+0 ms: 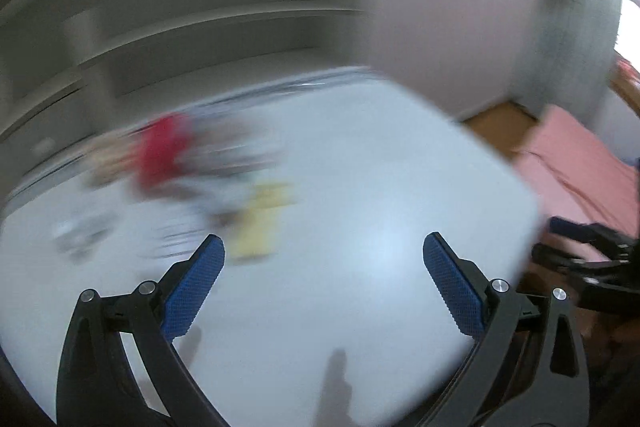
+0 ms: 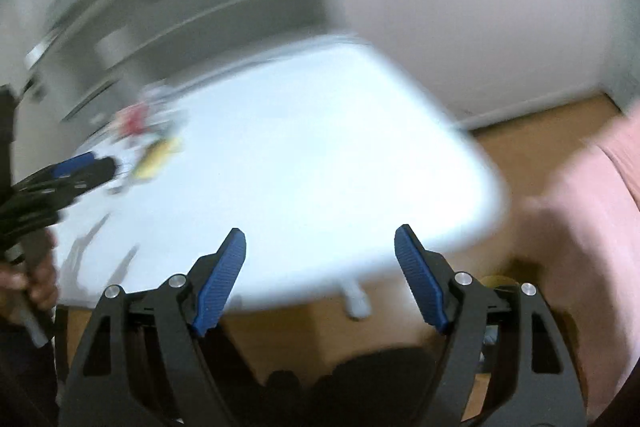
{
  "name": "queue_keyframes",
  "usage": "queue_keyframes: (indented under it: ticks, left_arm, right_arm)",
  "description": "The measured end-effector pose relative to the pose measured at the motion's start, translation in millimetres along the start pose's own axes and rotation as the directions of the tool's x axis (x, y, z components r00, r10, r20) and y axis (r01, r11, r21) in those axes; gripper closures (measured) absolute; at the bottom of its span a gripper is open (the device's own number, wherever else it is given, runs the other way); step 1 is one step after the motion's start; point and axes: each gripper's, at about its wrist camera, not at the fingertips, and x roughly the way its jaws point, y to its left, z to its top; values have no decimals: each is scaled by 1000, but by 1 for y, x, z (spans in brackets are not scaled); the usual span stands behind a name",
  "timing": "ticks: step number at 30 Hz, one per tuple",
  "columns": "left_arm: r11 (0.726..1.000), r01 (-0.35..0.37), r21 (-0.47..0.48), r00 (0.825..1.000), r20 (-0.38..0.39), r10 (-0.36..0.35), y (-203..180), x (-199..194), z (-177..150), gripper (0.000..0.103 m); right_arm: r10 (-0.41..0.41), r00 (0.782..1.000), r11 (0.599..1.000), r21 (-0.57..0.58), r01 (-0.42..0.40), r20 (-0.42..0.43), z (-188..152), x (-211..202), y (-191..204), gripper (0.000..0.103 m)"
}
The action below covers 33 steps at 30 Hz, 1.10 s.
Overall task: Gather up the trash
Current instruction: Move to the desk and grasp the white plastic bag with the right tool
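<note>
Both views are motion-blurred. A heap of trash lies at the far left of the white table (image 1: 360, 187): a red wrapper (image 1: 162, 151), a yellow wrapper (image 1: 262, 219) and greyish scraps. My left gripper (image 1: 323, 255) is open and empty above the table, the yellow wrapper just beyond its left finger. My right gripper (image 2: 320, 247) is open and empty over the table's near edge (image 2: 360, 267). The trash heap (image 2: 148, 143) shows small at the left of the right wrist view, with the left gripper (image 2: 76, 171) beside it. The right gripper (image 1: 584, 251) shows at the right edge of the left wrist view.
Grey shelving (image 1: 200, 27) stands behind the table. A pale wall (image 2: 480, 7) is at the right. A wooden floor (image 2: 532, 139) and a pink covered surface (image 1: 580, 163) lie to the right of the table. A white table leg (image 2: 354, 297) shows below the edge.
</note>
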Motion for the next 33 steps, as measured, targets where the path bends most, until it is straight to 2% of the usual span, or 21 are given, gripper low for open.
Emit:
queue_keyframes:
  ticks: [3,5,9,12,18,20,22,24,27,28,30,33]
  left_arm:
    - [989,-109,-100,994,-12,108,72,-13,-16,6]
    - [974,-164,-156,986,-24,163,108,-20,-25,6]
    - [939,-228,-256,974,-43,224,166,-36,-49,6]
    - [922,-252,-294,967,-56,247,194,-41,-62,6]
    - [907,-258,-332,966,-68,250,224,-45,-76,6]
    - [905,-259,-338,966,-71,250,229,-41,-75,6]
    - [903,-257,-343,966,-72,247,232,-39,-75,6]
    - [905,-251,-342,968,-68,243,235,-37,-74,6]
    - [910,-252,-328,968,-69,243,236,-30,-69,6]
    - [912,-253,-324,967,-73,243,236,-27,-67,6]
    - [915,-249,-317,969,-78,236,236,-20,-64,6]
    - [926,-235,-296,972,-86,219,233,-7,-55,6]
  right_arm:
    - [102,994,985,-136,-104,-24,25,28,75,29]
    - [172,984,958,-224,-178,-46,38,44,127,29]
    - [253,962,905,-327,-273,-104,60,76,211,29]
    - [273,951,891,-334,-308,-146,75,106,258,29]
    - [235,950,909,-299,-289,-204,101,165,314,32]
    - [215,953,919,-284,-272,-215,107,182,322,37]
    - [206,947,928,-260,-269,-245,111,197,325,46]
    - [195,947,930,-258,-261,-255,111,208,327,48]
    - [198,943,932,-245,-265,-268,110,217,329,52]
    - [198,943,932,-248,-265,-267,110,220,332,60]
    - [218,936,925,-248,-288,-275,108,217,332,71]
    - [221,949,918,-279,-281,-226,108,199,327,73]
